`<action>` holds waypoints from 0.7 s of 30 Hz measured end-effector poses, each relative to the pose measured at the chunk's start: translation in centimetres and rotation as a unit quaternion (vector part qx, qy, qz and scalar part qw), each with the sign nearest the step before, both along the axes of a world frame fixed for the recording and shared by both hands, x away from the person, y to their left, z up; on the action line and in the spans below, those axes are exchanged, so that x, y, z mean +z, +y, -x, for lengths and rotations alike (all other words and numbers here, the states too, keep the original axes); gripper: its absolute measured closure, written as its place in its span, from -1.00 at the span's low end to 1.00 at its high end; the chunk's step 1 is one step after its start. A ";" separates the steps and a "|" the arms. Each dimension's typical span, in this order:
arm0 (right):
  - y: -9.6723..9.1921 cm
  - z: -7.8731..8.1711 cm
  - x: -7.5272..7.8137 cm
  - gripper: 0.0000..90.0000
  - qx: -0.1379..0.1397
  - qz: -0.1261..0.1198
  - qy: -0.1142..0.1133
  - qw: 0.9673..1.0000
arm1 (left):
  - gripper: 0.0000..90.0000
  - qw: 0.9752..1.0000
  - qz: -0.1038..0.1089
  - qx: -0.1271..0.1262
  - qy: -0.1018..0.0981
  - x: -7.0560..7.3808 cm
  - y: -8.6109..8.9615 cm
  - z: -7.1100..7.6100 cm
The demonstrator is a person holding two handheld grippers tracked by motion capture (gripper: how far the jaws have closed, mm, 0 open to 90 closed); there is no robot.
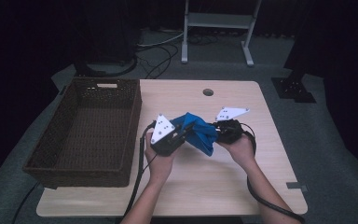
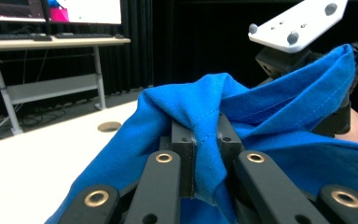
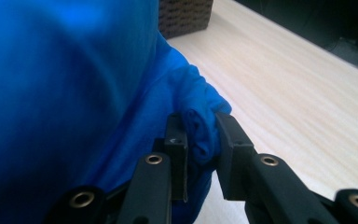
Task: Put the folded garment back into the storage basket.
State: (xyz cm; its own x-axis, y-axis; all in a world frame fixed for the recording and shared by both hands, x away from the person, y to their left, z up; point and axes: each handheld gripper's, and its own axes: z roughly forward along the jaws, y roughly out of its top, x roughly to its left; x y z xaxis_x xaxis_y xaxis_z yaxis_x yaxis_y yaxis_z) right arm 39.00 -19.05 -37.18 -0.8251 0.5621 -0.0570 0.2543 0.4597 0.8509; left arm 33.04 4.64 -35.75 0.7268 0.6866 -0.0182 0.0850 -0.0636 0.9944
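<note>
A blue cloth (image 1: 198, 131) hangs bunched between both grippers above the middle of the wooden table (image 1: 223, 182). My left gripper (image 1: 181, 135) is shut on a fold of the blue cloth (image 2: 200, 116), its pads (image 2: 184, 149) pinching the seam. My right gripper (image 1: 218, 134) is shut on a thick bunch of the blue cloth (image 3: 74, 93), squeezed between its pads (image 3: 228, 140). The two grippers face each other closely. In the left gripper view the right gripper's grey plate (image 2: 298, 23) stands just behind the cloth.
A dark woven basket (image 1: 88, 163) stands open at the table's left side, its corner (image 3: 186, 14) also behind the cloth in the right gripper view. A round cable hole (image 1: 208, 92) lies near the far edge. A white desk frame (image 1: 216, 28) stands beyond.
</note>
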 end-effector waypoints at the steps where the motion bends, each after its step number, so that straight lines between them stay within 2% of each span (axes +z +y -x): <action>1: 0.1 0.0 0.3 0.69 0.000 0.000 -0.002 1.000 | 0.84 1.000 0.003 -0.001 -0.001 0.3 0.1 -0.1; 8: 0.7 -0.1 2.4 0.69 0.002 0.006 -0.021 1.000 | 0.84 1.000 0.014 0.003 -0.005 2.2 1.2 -0.5; 14: 1.2 -0.2 3.4 0.69 0.005 0.006 -0.027 1.000 | 0.84 1.000 0.017 0.008 -0.012 3.4 1.9 -0.5; 21: 2.6 -0.4 4.6 0.69 0.010 0.006 -0.031 0.999 | 0.84 0.999 0.019 0.017 -0.022 5.0 3.7 -0.4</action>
State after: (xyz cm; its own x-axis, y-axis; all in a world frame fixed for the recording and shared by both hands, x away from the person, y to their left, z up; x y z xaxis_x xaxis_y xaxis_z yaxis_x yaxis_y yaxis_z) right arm 39.45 -16.44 -32.61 -0.8312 0.5439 -0.1156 0.1912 0.4749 0.8590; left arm 33.47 8.35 -30.74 0.7038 0.7103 -0.0135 0.0420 -0.0227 0.9989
